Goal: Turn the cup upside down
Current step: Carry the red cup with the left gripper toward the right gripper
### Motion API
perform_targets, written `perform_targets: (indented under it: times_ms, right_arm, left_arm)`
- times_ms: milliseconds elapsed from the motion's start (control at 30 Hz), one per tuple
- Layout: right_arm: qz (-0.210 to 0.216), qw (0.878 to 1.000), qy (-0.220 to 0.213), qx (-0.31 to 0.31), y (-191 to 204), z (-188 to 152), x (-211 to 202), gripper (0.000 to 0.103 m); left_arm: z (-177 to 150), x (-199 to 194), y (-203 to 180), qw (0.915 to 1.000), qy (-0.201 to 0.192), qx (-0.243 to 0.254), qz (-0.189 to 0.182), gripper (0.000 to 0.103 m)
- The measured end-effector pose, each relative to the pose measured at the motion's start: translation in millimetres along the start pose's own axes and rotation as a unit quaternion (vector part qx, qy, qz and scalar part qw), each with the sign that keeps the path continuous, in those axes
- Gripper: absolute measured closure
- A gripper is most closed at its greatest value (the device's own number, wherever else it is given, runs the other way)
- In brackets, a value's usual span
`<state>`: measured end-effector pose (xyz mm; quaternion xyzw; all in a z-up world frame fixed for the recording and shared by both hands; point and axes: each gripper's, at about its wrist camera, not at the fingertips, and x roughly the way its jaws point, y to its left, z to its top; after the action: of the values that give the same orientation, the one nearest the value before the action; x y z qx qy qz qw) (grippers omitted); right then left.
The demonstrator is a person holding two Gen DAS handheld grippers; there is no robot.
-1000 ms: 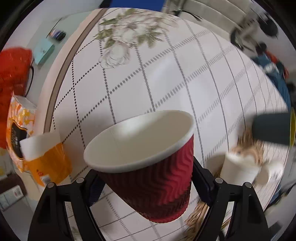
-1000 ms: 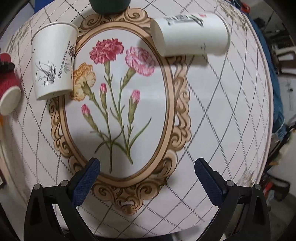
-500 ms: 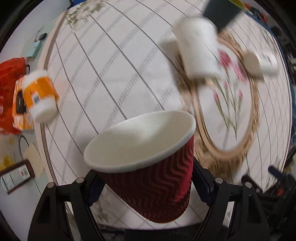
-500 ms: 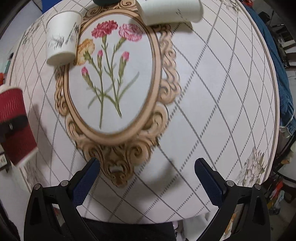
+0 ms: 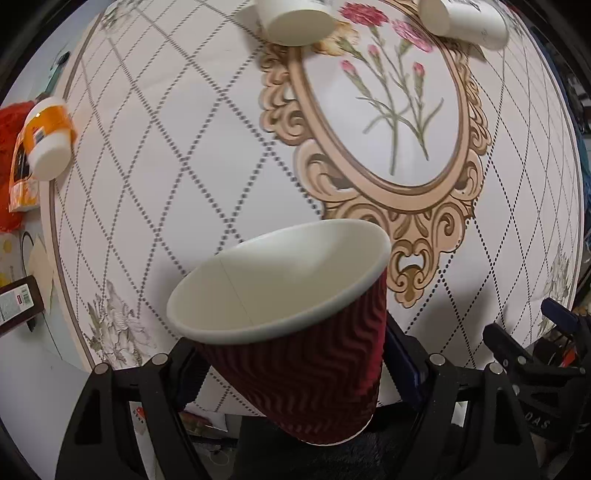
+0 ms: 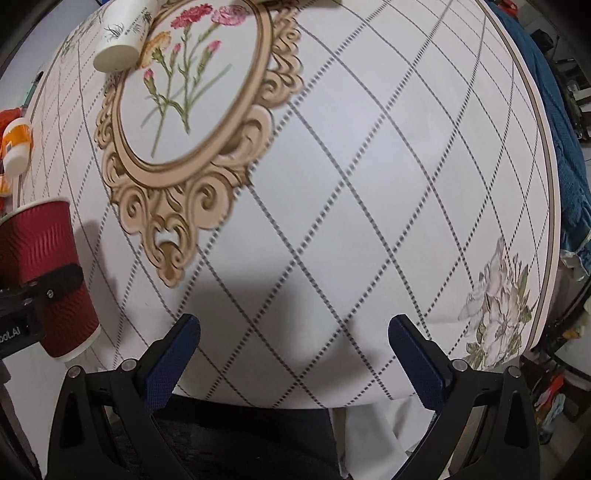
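My left gripper (image 5: 291, 354) is shut on a dark red ribbed paper cup (image 5: 306, 369) with a white inside. It holds the cup in the air above the near edge of the round table (image 5: 166, 177), mouth facing away from the camera. In the right wrist view the same cup (image 6: 40, 273) is at the far left, held by the left gripper's black finger (image 6: 55, 280), mouth end uppermost. My right gripper (image 6: 293, 354) is open and empty above the table's near part.
A white paper cup (image 5: 295, 18) and another lying on its side (image 5: 465, 18) are at the far side near the flower oval (image 5: 388, 103). An orange-and-white cup (image 5: 48, 140) sits at the left edge. Blue cloth (image 6: 554, 122) hangs at the right.
My left gripper has swung round with the red cup, so the flower oval now lies ahead. My right gripper has pulled back toward the table's near edge.
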<state>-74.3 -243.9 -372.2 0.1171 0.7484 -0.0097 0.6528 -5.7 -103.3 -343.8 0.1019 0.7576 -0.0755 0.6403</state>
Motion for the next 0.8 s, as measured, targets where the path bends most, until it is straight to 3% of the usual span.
perform_targets:
  times_ms: [233,467,533,767,800]
  right_arm:
    - [-0.005,1.0,0.006,0.016,-25.4,-28.2,5.0,0.0]
    - [-0.017,0.999,0.004,0.039,-48.1,-28.9,4.0,0.0]
    - [-0.019,0.999,0.005,0.043,-55.1,-31.9,4.7,0.0]
    - [-0.018,0.998,0.006,0.056,-69.3,-21.6,8.2,0.0]
    - [-0.018,0.998,0.006,0.058,-74.3,-21.5,7.9,0.0]
  left_arm:
    - [-2.4,10.4,-47.0,0.9994,-0.006,0.032,0.008,0.021]
    - [-22.2,15.1,-82.8,0.9979,-0.018,0.06,0.014,0.021]
    - [0.8,12.7,-76.9,0.9979,-0.014,0.061,0.012,0.021]
    - [-15.1,27.8,-81.0,0.9985,-0.003,0.054,0.003,0.02]
    - [1.8,26.0,-71.8,0.9987,0.0,0.051,0.0,0.019]
